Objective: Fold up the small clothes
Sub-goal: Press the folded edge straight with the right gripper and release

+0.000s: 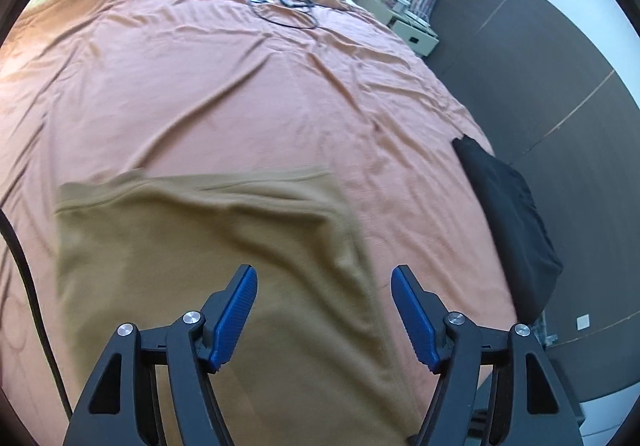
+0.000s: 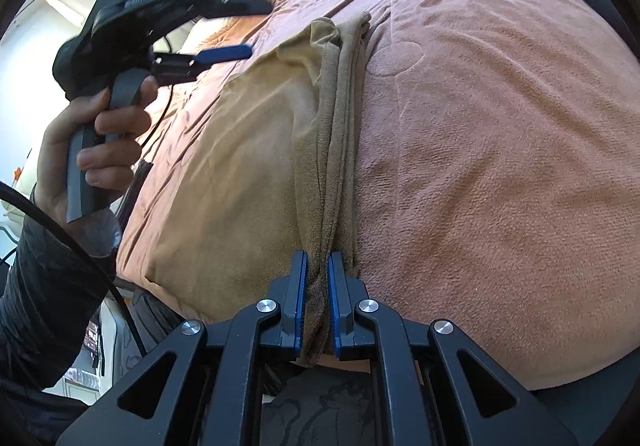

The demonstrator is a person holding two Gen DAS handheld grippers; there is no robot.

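Tan garment [image 1: 208, 278] lies flat on the orange bedspread [image 1: 240, 85], filling the lower centre of the left wrist view, one side doubled over into a layered edge. Right hand-held gripper [image 2: 317, 302], bottom centre of its view, is clamped narrow on that folded edge, likely pinning the fold in place. Left hand-held gripper [image 1: 324, 314] stands wide above the cloth with nothing between its pads, apparently freed to regrasp; a black garment [image 1: 512, 221] waits at right.
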